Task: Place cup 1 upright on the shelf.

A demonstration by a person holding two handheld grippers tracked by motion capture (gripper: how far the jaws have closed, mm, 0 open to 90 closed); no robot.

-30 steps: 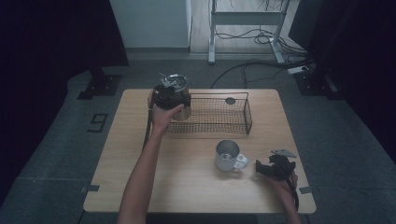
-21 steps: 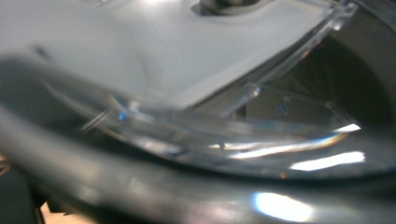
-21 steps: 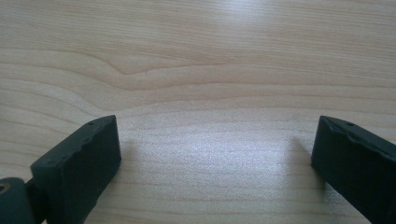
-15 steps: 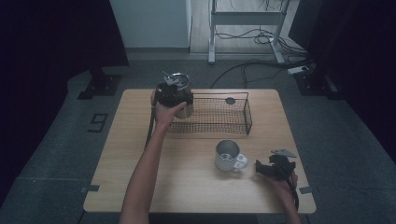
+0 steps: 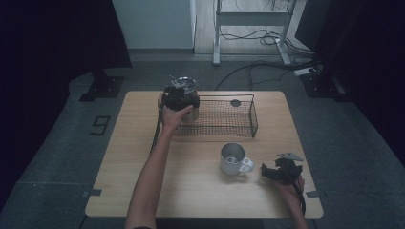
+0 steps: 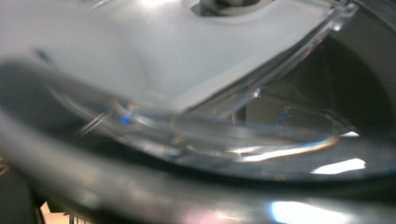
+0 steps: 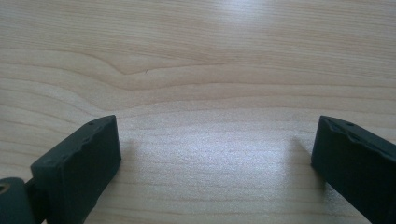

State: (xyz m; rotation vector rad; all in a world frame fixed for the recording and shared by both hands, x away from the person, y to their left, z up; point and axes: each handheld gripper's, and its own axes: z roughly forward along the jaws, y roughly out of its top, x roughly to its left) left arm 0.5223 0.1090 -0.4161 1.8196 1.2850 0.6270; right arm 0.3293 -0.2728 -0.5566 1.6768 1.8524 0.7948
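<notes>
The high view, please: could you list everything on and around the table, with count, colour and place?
Table: one, light wood, centre.
Wire basket: one, black, far middle of the table.
Small disc: one, dark, in the basket's far right part.
Steel cup: one, silver, at the basket's left end, at the left gripper.
Mug: one, silver, handle white, near right of centre.
Cables: several, dark, on the floor beyond.
Left gripper: black, at the steel cup; jaws hidden.
Right gripper: black, open, low over the near right of the table.

Shiny steel lidded pot (image 5: 187, 89), upright at wire basket's (image 5: 250, 112) left end.
</notes>
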